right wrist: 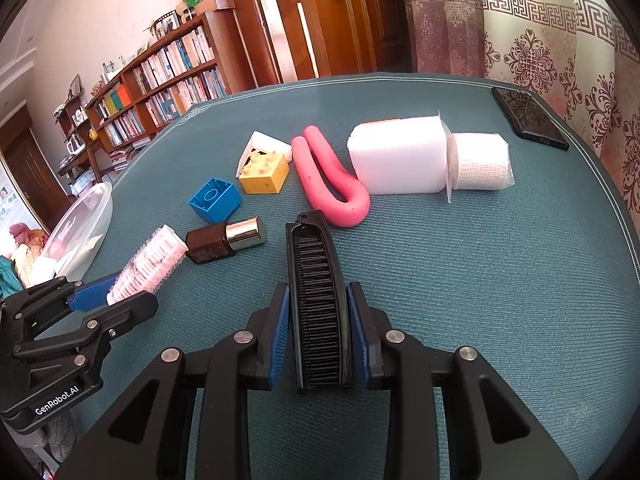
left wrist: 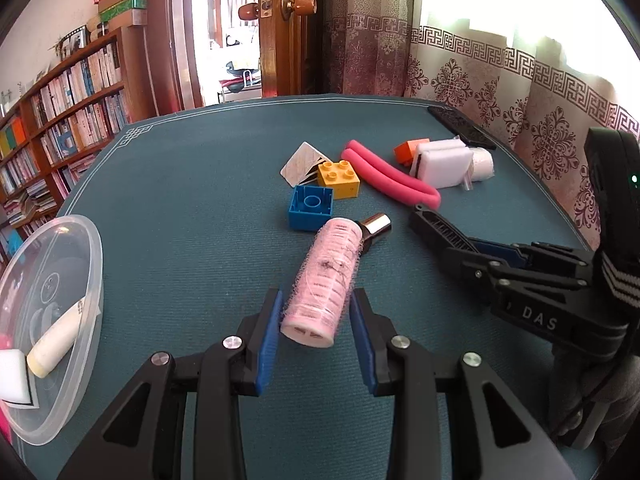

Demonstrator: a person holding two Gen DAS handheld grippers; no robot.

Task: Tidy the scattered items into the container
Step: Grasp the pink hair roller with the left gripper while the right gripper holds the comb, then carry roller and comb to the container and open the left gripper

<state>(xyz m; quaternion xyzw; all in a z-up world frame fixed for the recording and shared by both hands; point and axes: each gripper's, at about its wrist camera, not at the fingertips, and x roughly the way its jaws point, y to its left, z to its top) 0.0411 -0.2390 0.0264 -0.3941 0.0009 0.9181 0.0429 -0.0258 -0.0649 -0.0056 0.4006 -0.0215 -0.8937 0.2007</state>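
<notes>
Clear tub (left wrist: 90,264) at my nine o'clock — holding a cream tube (left wrist: 56,344) and white sponge (left wrist: 12,376). My left gripper (left wrist: 316,314) jaws bracket the pink roller (left wrist: 320,280), barely apart; right gripper (right wrist: 318,332) jaws clamp the black comb (right wrist: 316,300) on the worktop (right wrist: 500,280).

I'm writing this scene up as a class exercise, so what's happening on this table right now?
A person is tidying clutter off a teal table with two handheld grippers. The left gripper straddles a pink hair roller, its pads beside it but not clearly pressing. The right gripper is shut on a black comb. The clear container at the left already holds a white tube and a sponge. Blocks, a pink foam curler and a brown bottle lie loose.
</notes>
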